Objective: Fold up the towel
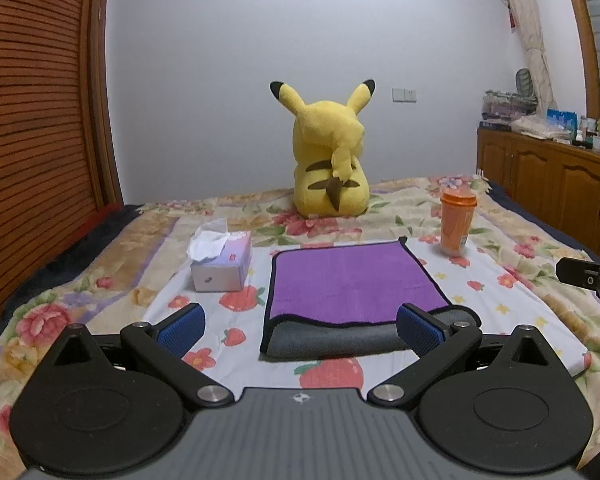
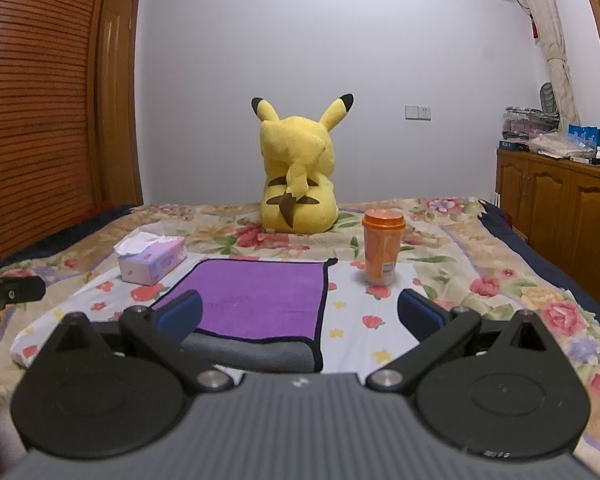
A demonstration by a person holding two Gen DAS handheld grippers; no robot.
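Note:
A purple towel (image 1: pixel 348 280) with black trim lies on the bed, folded over so its grey underside shows along the near edge. It also shows in the right wrist view (image 2: pixel 260 300). My left gripper (image 1: pixel 300 330) is open and empty, held just short of the towel's near edge. My right gripper (image 2: pixel 300 312) is open and empty, near the towel's front right corner. The right gripper's body shows at the right edge of the left wrist view (image 1: pixel 592 280). The left gripper's body shows at the left edge of the right wrist view (image 2: pixel 8 294).
A tissue box (image 1: pixel 220 264) sits left of the towel, also visible in the right wrist view (image 2: pixel 152 264). An orange cup (image 1: pixel 456 222) stands to its right, seen too in the right wrist view (image 2: pixel 382 250). A yellow plush toy (image 1: pixel 328 160) sits behind. A wooden cabinet (image 1: pixel 548 184) stands right of the bed.

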